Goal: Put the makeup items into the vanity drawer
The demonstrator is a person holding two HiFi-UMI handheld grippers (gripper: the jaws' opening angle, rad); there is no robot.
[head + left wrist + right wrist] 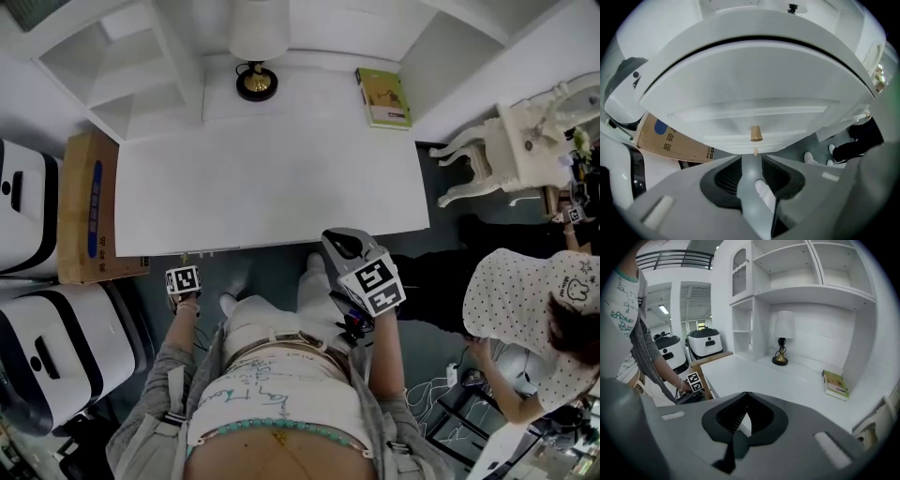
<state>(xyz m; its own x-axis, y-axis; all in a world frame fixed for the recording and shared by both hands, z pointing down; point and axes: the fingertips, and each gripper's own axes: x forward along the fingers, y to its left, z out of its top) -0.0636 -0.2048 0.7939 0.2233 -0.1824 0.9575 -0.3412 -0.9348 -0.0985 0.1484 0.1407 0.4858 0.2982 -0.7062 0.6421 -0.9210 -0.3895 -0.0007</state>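
The vanity drawer [740, 117] is closed, its gold knob [755, 133] just ahead of the left gripper [751, 161], whose jaws stand narrowly apart and empty. The right gripper [746, 399] is closed on nothing. No makeup items show on the counter [272, 178]. The next move is probably to pinch the knob and pull.

The white vanity surface [272, 178] only has two things on it: a lamp [257, 82] with a dark round base at the back, and a green book [382, 97] lying flat toward the back right.
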